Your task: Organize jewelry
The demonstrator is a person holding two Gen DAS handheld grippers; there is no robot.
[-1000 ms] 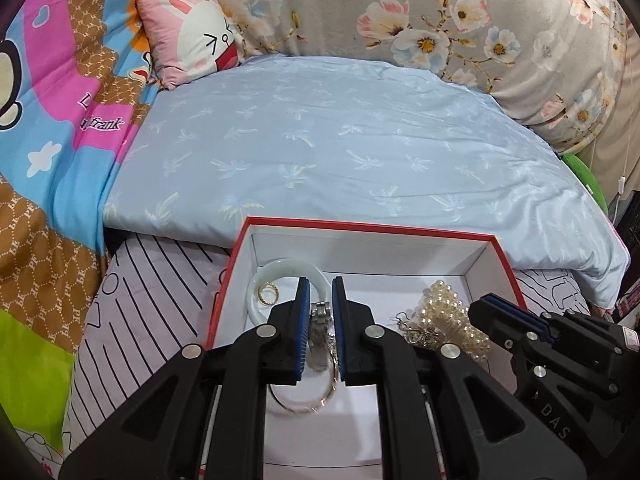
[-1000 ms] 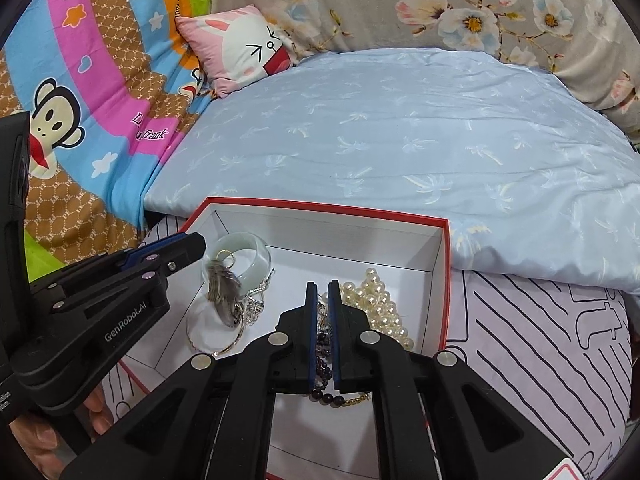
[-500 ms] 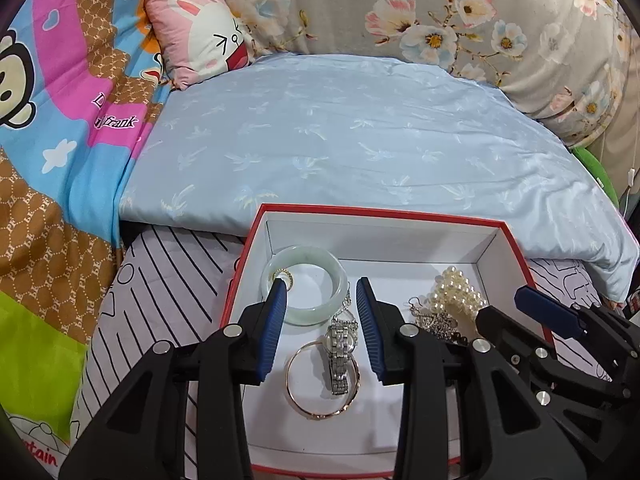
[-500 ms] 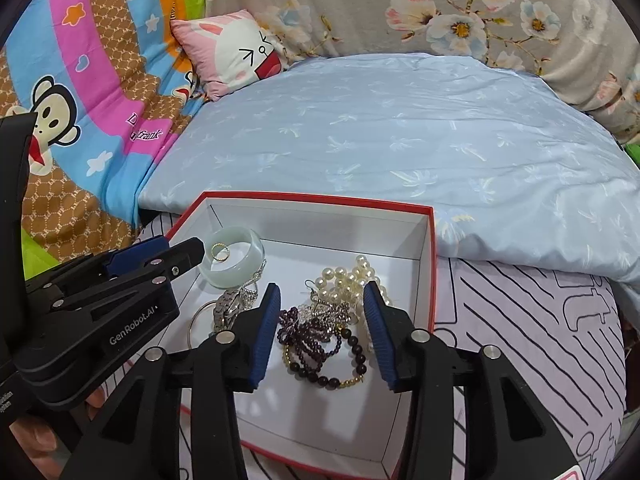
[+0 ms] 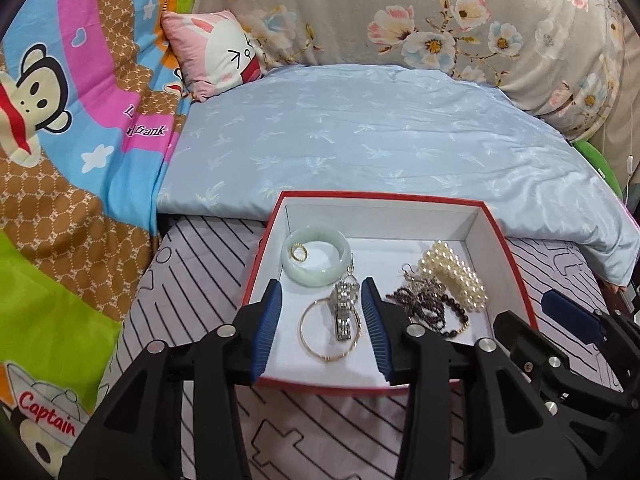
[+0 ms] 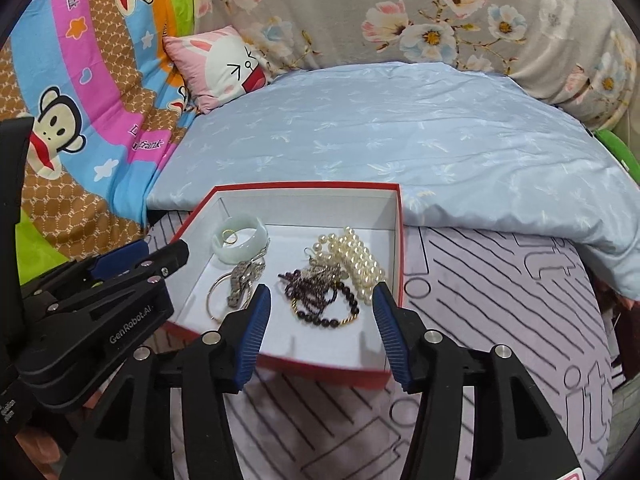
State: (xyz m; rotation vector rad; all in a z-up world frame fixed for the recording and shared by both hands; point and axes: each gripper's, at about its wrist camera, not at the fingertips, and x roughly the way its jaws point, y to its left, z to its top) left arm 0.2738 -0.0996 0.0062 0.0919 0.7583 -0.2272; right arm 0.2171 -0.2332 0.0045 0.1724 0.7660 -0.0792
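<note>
Lying between spread fingers (image 5: 276,320): silver watch (image 5: 345,312).

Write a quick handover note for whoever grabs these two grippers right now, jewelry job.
Left gripper: open, empty, poised over the silver watch and gold bangle.
Right gripper: open, empty, poised over the dark bead bracelet.
Red box on the bed holds everything visible: jade bangle with a small gold ring inside it, pearl bracelet, earrings tangled beside the beads.
Done: all pieces boxed.
Left: possibly untangling the right-hand pile.
</note>
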